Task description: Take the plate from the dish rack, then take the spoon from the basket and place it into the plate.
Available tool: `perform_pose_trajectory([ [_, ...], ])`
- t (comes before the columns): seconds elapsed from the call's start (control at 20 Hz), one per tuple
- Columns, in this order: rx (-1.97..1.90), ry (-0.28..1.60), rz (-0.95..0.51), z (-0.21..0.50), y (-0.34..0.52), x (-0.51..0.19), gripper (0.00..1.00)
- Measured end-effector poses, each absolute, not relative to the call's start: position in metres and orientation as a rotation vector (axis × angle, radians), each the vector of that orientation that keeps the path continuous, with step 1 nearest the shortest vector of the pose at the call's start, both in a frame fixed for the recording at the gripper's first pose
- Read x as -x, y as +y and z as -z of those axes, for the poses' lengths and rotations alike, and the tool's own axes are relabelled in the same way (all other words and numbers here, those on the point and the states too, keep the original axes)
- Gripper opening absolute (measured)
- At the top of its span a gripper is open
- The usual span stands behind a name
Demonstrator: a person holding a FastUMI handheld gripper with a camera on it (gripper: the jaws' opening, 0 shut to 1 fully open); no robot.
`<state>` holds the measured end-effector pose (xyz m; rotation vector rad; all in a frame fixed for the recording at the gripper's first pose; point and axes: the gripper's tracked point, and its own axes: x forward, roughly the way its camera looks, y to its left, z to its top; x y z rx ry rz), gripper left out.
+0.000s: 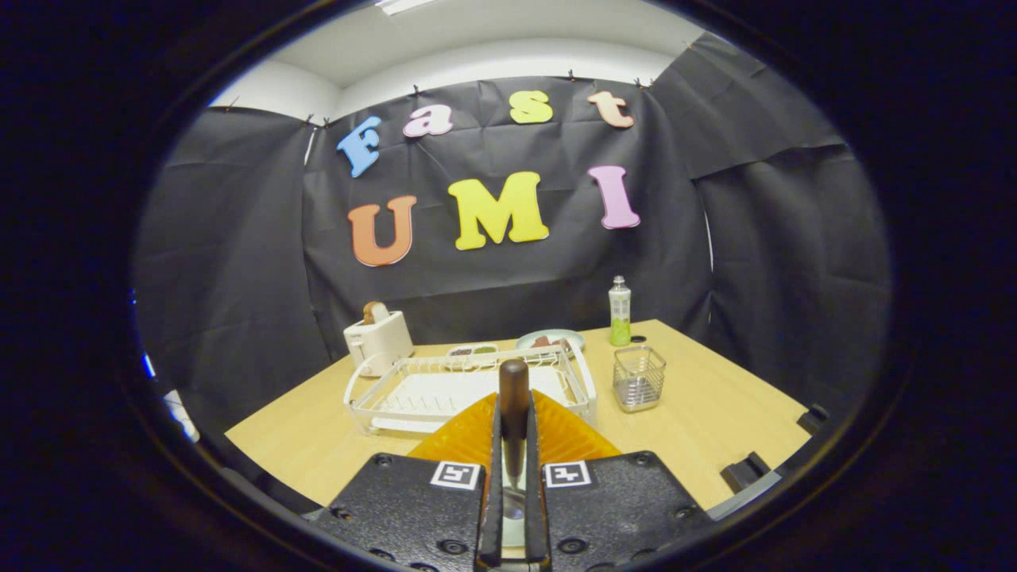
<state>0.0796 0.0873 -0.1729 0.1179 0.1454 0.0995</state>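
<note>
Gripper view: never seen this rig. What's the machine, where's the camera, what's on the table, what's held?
A person carries a handheld two-finger gripper; the camera rides on it and looks forward along the fingers. The fingers are closed on a spoon with a dark handle, its handle end pointing ahead. Under it, just ahead of the fingers, lies an orange plate on the wooden table. Beyond the plate sits a white dish rack, with a small wire basket beside it. Farther back: a toaster, a green-and-white bottle and two dishes of food.

Dish rack [469,389] mid-table [715,429]; basket [639,378] right of it; toaster [378,340] behind its left corner; bottle [620,311] near the far edge.
</note>
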Motion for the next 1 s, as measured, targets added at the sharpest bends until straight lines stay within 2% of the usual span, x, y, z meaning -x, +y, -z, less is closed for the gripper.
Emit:
perform_pose_trajectory([
  [0.3, -0.056, 0.200, -0.076, 0.221, 0.103, -0.092, 0.16],
  [0.6, 0.032, 0.122, -0.013, 0.222, 0.086, -0.087, 0.19],
  [1.0, 0.009, 0.145, -0.009, 0.218, 0.064, -0.080, 0.27],
])
